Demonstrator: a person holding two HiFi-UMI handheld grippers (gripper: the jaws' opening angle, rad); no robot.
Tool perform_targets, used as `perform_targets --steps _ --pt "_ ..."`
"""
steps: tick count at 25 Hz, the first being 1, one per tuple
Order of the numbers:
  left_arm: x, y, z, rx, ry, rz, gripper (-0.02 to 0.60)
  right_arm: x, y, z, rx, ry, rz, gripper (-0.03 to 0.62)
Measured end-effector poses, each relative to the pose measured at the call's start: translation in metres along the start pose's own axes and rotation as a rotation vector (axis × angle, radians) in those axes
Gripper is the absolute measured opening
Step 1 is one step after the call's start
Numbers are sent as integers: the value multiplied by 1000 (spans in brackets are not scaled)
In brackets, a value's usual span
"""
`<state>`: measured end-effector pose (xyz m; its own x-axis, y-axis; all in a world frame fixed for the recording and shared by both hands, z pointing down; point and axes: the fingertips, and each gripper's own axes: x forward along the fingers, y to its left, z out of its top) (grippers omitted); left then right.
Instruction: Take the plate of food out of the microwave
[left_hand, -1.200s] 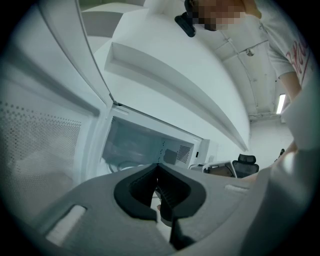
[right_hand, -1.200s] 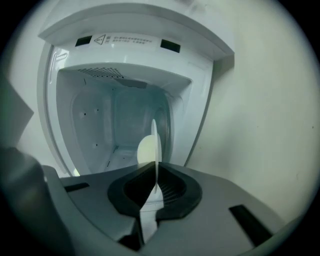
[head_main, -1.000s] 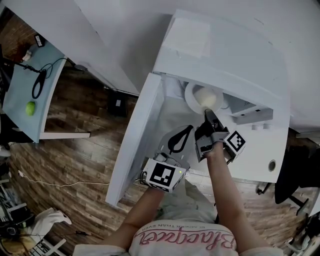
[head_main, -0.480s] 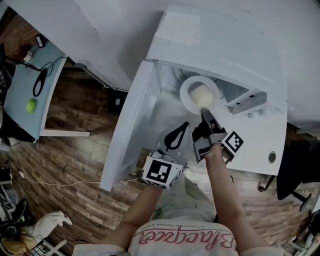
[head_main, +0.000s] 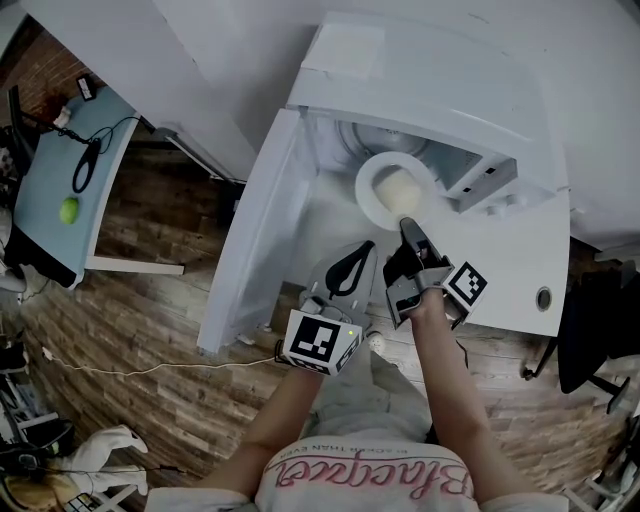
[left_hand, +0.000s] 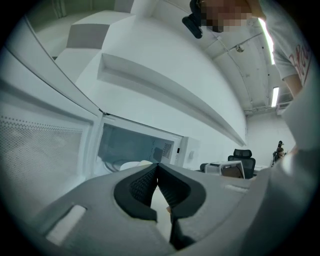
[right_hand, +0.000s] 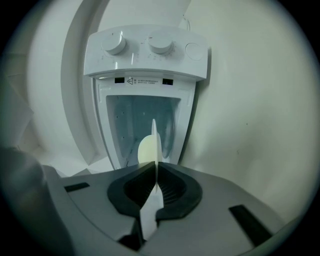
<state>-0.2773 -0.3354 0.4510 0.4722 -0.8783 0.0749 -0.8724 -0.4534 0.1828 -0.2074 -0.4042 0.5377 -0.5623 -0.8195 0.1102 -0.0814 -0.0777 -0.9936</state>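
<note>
Your right gripper (head_main: 404, 226) is clamped on the near rim of the round white plate (head_main: 366, 192). In the right gripper view the plate (right_hand: 154, 145) runs edge-on between the dark ribbed pads (right_hand: 172, 189), which press on it from both sides. A pale, rounded mound of food (head_main: 397, 189) sits on the plate. The plate is at the mouth of the white microwave oven (head_main: 430, 90), just in front of the lit cavity (right_hand: 142, 117), with the two round knobs (right_hand: 161, 44) of the control panel beside the opening. The white microwave door (head_main: 262, 225) is swung wide open on your left. Your left gripper (head_main: 352, 272) is beside the right one, lower in the head view and clear of the plate. Its jaws are closed together with nothing between them (left_hand: 157, 169), pointing level toward the open oven
</note>
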Motion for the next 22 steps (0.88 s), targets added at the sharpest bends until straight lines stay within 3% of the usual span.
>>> perform_targets --steps 22 --pt "-39 -33 21 0 -46 17 5 -76 26 -8 -51 31 28 21"
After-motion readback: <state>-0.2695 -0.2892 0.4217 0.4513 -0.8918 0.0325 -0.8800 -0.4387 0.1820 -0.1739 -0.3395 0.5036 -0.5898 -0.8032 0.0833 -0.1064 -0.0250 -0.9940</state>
